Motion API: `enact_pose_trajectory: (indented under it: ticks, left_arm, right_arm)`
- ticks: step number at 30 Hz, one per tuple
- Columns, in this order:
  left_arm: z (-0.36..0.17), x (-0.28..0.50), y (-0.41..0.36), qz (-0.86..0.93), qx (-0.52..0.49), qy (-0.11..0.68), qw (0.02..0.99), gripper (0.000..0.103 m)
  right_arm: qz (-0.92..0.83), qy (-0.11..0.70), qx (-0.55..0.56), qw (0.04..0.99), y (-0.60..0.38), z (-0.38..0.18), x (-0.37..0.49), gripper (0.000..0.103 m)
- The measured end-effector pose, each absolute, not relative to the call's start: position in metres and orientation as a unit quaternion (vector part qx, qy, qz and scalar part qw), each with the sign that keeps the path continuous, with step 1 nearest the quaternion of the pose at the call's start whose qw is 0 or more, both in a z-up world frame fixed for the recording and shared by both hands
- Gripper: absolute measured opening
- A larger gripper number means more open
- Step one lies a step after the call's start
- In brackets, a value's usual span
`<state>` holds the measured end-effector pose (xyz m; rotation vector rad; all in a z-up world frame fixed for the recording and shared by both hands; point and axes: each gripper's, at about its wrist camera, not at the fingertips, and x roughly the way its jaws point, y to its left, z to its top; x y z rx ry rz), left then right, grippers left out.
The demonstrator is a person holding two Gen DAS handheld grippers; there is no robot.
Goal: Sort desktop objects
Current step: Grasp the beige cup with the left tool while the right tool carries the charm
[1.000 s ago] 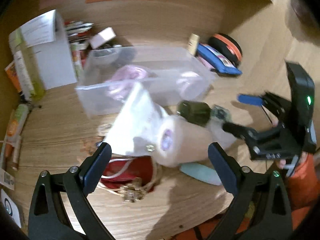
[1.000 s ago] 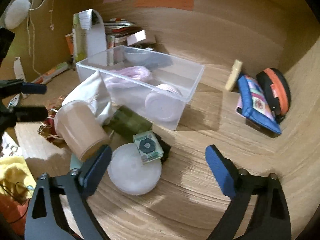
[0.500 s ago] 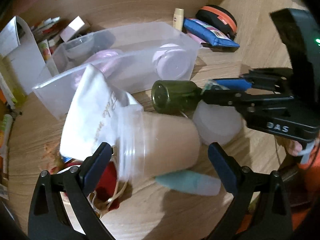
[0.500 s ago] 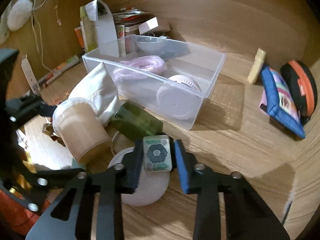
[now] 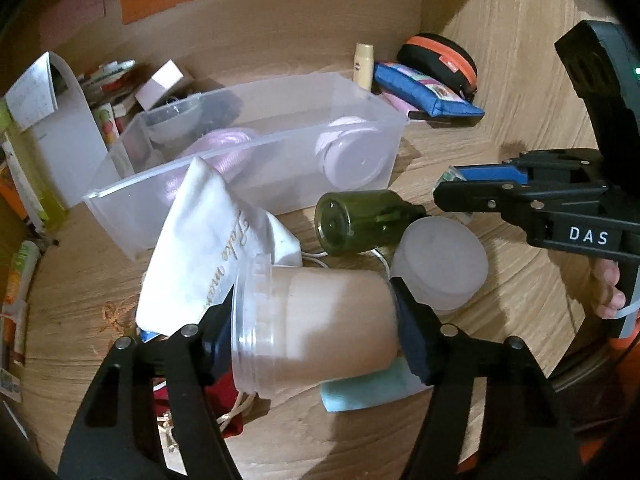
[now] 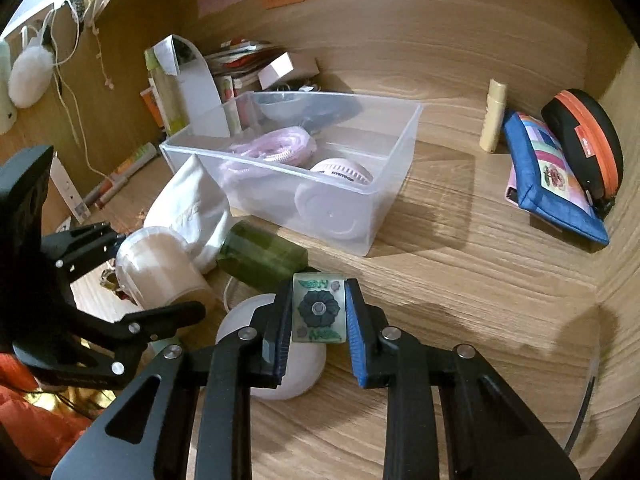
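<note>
My left gripper [image 5: 316,320] is shut on a beige plastic jar [image 5: 320,320] lying on its side; the jar also shows in the right wrist view [image 6: 160,268]. My right gripper [image 6: 318,312] is shut on a small green flower-patterned box [image 6: 319,308], held just above a frosted round tub [image 6: 280,360]. A clear plastic bin [image 6: 384,200] behind holds a pink cord and a round pink item. A green bottle [image 6: 260,256] and a white cloth pouch [image 6: 192,208] lie in front of the bin.
A blue zip pouch [image 6: 556,184], a black-and-orange case [image 6: 588,140] and a cream tube [image 6: 494,116] stand at the back right. Books and boxes [image 6: 200,92] crowd the back left. A teal tube [image 5: 368,388] and a red pouch [image 5: 228,408] lie under the jar.
Both grippers were open a second ago. The right one closed on the green box and lifted it slightly; the left one moved in and closed on the beige jar.
</note>
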<state>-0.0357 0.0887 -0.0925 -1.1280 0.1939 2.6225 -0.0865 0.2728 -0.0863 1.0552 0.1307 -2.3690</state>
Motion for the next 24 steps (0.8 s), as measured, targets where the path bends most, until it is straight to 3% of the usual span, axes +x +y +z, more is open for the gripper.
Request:
enact_pose_trajectory:
  ticks: [10, 24]
  left_arm:
    - [-0.067, -0.031, 0.066, 0.917, -0.368, -0.016, 0.154, 0.065]
    - [-0.01, -0.06, 0.018, 0.94, -0.318, -0.049, 0.112, 0.065]
  right_arm:
    - [-0.891, 0.04, 0.36, 0.273, 0.27, -0.061, -0.079, 0.022]
    - [-0.899, 0.044, 0.332, 0.281, 0.253, -0.029, -0.091, 0.022]
